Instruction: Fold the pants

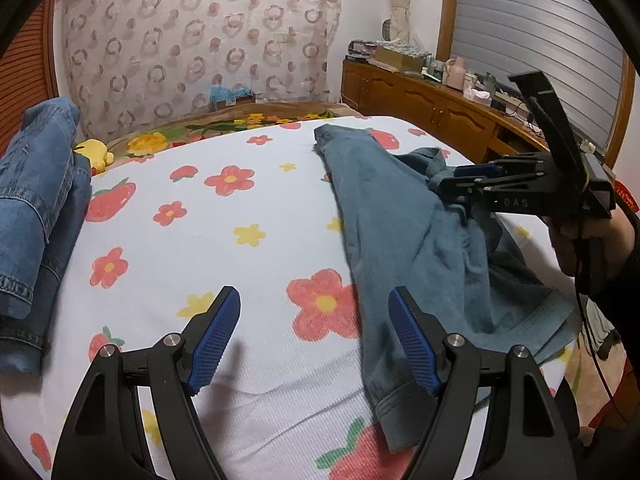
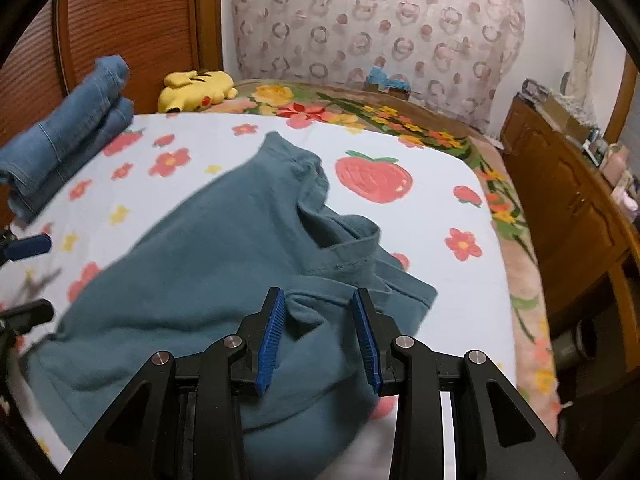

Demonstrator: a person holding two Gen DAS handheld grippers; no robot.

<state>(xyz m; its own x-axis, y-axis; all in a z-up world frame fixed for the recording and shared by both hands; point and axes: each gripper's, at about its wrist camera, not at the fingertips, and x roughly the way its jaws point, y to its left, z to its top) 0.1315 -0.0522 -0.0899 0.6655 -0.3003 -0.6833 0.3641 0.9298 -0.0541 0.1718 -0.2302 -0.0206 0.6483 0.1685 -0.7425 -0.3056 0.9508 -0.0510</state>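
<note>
Lying under right gripper, teal pants, rumpled

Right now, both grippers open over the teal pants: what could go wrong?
1. The right gripper sits over a bunched ridge of the pants; closing there may pinch several layers and lock in wrinkles.
2. The left gripper straddles the pants' edge and the sheet; it could grab the sheet too.
3. The jeans lie nearby; a wide fold might drag into them.

Left hand-held gripper gapes wide; right hand-held gripper stands partly parted.
</note>
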